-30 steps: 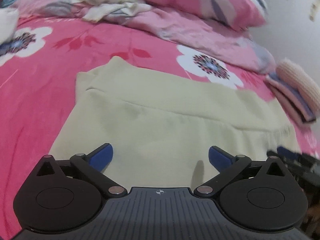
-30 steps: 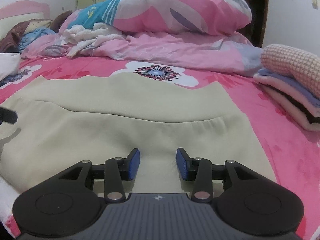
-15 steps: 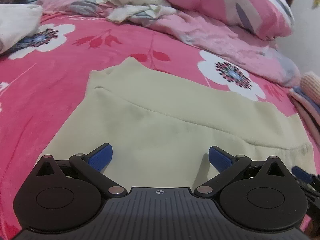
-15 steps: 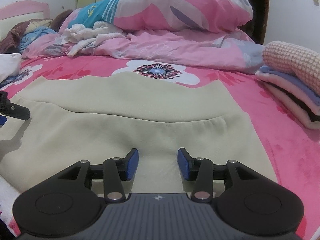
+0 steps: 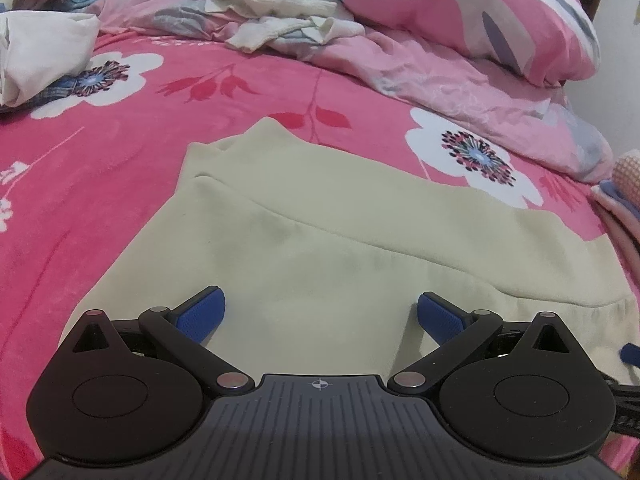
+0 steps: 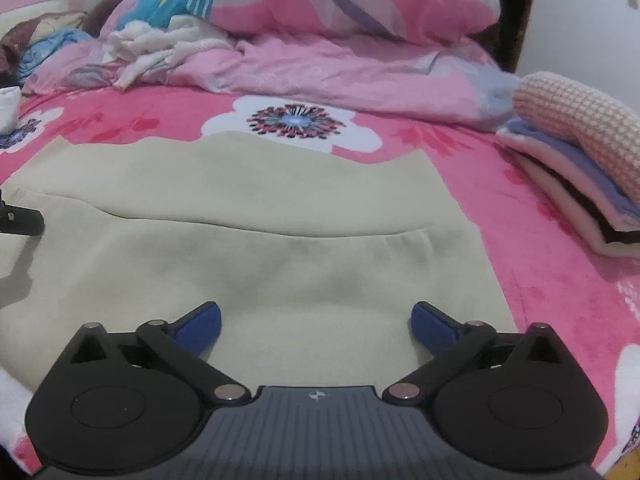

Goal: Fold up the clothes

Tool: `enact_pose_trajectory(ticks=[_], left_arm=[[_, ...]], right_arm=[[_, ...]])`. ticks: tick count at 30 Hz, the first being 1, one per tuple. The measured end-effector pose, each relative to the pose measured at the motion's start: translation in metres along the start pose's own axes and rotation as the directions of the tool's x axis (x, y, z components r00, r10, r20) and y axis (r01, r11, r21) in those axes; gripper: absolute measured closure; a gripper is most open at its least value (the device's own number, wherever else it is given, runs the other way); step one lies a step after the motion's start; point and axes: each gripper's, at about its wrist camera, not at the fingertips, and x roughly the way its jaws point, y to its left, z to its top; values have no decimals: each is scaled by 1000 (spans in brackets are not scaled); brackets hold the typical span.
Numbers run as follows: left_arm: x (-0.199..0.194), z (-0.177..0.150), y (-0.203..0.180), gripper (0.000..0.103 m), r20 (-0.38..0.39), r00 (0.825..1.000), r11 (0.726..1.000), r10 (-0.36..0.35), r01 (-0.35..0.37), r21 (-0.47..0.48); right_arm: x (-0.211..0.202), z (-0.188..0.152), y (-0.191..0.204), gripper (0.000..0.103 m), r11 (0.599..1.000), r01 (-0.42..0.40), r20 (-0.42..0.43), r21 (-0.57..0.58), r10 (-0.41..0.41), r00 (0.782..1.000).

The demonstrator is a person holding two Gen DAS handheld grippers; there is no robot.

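Observation:
A pale cream garment point(image 5: 328, 240) lies flat on the pink flowered bedspread point(image 5: 120, 152), one layer folded over another with a seam line across it. My left gripper point(image 5: 320, 312) hovers over its near left part, open, nothing between the blue pads. In the right wrist view the same cream garment point(image 6: 256, 232) spreads ahead. My right gripper point(image 6: 316, 322) is open wide over the garment's near right part and holds nothing. The tip of the left gripper point(image 6: 20, 220) shows at the left edge of that view.
A stack of folded clothes point(image 6: 576, 184) with a knitted pink piece on top sits at the right. Crumpled white clothes point(image 5: 280, 20), a pink quilt point(image 6: 340, 72) and a big pillow point(image 5: 480, 12) lie at the back. A white garment point(image 5: 40, 52) lies at far left.
My right gripper opened from a narrow gap to wide. The left gripper stayed open and its view swung left, so the stack of folded clothes slid toward the right edge.

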Motion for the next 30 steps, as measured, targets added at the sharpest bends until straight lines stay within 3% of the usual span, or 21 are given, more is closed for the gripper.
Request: enact_pose_trajectory(ticks=[8, 12, 14, 23, 30], left_arm=[[0, -1, 1, 0, 6, 1000, 1000, 1, -1, -11], [0, -1, 0, 0, 5, 1000, 1000, 2, -2, -12], [0, -1, 1, 0, 5, 1000, 1000, 2, -2, -12], [-1, -2, 2, 0, 7, 1000, 1000, -1, 1, -14], [0, -2, 1, 0, 6, 1000, 1000, 0, 0, -11]], right_arm=[[-17, 20, -5, 0, 993, -94, 60, 68, 90, 994], [12, 11, 14, 0, 997, -75, -50, 8, 76, 996], [14, 2, 22, 0, 999, -51, -16, -15, 51, 999], [14, 5, 20, 0, 998, -57, -50, 10, 57, 997], [7, 8, 16, 0, 997, -68, -18, 26, 69, 997]])
